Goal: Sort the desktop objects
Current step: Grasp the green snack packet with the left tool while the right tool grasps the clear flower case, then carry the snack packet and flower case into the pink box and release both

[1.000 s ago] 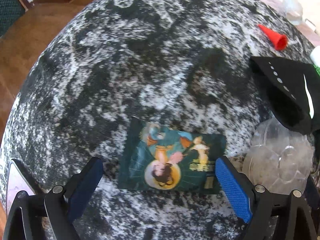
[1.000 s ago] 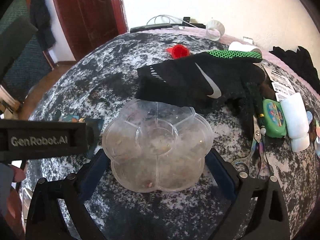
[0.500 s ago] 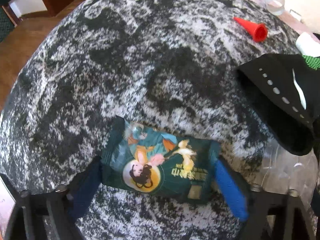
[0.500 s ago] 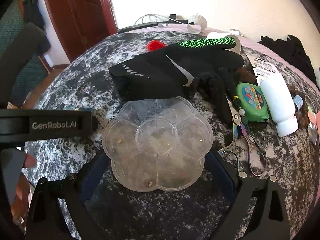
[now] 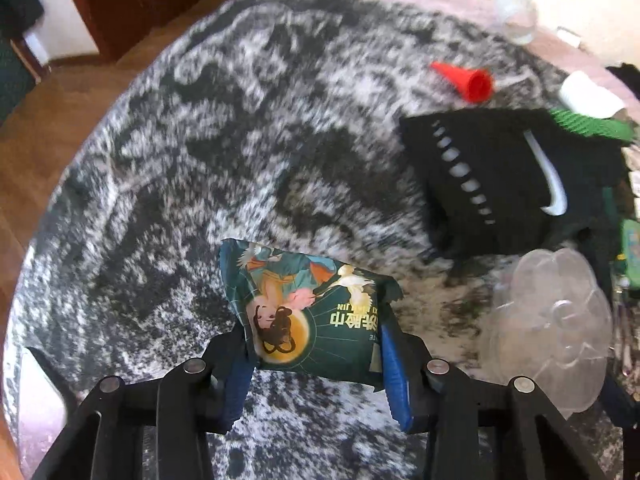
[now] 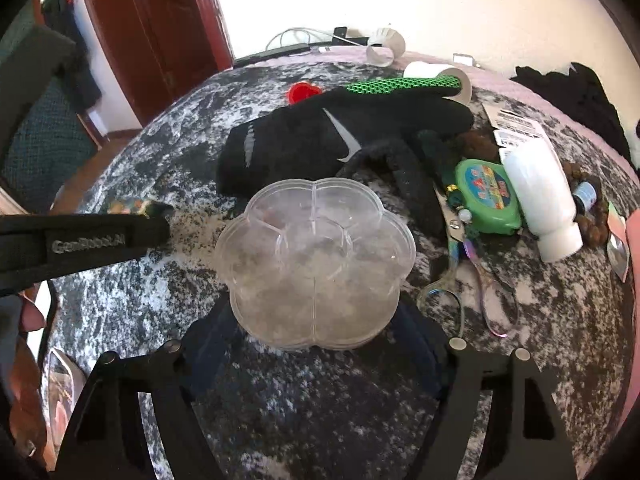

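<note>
Between the left gripper's (image 5: 316, 354) blue ribbed pads sits a glossy printed foil packet (image 5: 310, 316), the right gripper (image 6: 316, 332) frames a clear, smooth plastic flower-shaped box (image 6: 316, 260), and beyond it lies a matt black knit glove (image 6: 320, 140) on the mottled cloth table cover (image 5: 200, 140).

a round worktop (image 6: 132, 304) with a mottled black-and-white cover carries a black glove (image 6: 320, 144) near its middle. a red cone (image 5: 466, 79) lies at the glove's 11 o'clock. at its 4 o'clock lie scissors (image 6: 470, 284), a green tape measure (image 6: 488, 196) and a white bottle (image 6: 542, 204), packed close together.
</note>
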Available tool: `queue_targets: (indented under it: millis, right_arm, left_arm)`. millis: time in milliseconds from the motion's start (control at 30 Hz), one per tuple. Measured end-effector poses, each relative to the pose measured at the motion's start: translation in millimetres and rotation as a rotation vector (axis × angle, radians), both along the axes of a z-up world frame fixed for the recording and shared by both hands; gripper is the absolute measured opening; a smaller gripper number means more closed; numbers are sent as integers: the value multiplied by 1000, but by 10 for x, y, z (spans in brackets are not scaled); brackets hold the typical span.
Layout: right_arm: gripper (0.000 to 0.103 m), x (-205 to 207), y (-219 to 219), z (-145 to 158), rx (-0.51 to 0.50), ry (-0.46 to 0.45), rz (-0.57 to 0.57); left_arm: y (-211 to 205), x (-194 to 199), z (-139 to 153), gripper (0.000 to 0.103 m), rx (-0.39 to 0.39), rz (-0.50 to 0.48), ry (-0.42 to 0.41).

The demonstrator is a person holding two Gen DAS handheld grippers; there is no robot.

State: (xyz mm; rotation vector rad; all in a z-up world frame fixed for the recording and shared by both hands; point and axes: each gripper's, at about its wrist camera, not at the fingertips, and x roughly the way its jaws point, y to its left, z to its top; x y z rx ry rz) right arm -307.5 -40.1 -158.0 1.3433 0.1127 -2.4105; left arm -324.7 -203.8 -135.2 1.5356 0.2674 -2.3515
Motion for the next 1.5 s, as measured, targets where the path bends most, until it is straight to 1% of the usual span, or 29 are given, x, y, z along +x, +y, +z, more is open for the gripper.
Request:
queue_targets:
  millis: [100, 133, 200, 367, 467, 700, 900, 1000, 1200, 1367, 1500]
  right_arm:
    - [80, 47, 53, 38, 2, 9, -5]
    - [80, 66, 70, 56, 0, 12, -6]
    - [80, 116, 103, 106, -5, 23, -8]
    - [80, 303, 181, 298, -13, 68, -5]
    - [80, 434, 218, 424, -18, 88, -2]
    - [80, 824, 399, 787, -21, 144, -10]
    - [80, 1215, 742, 1161, -40, 190, -46]
    - [80, 1435, 965, 1380, -55, 224, -72]
    - [80, 1884, 1491, 1845, -85, 307, -140]
    - [80, 2215, 2068, 2161, -94, 379, -222]
    - [80, 2432, 2643, 2376, -95, 427, -306]
  left_arm:
    - [95, 131, 116, 46, -24, -19, 37]
    - [72, 102, 132, 46, -28, -25, 45]
    - [124, 170, 214, 46, -35, -36, 62]
    - [157, 233, 318, 46, -47, -51, 80]
    - [183, 355, 397, 46, -53, -53, 89]
    - [281, 712, 660, 46, -77, -79, 130]
    - [519, 1094, 940, 46, -88, -120, 185]
    - [779, 1264, 1105, 46, -101, -157, 221]
    - [1405, 1499, 1377, 46, -94, -256, 268]
    - [2056, 1644, 1683, 47, -91, -364, 320]
    - [2660, 1692, 1980, 47, -90, -458, 370]
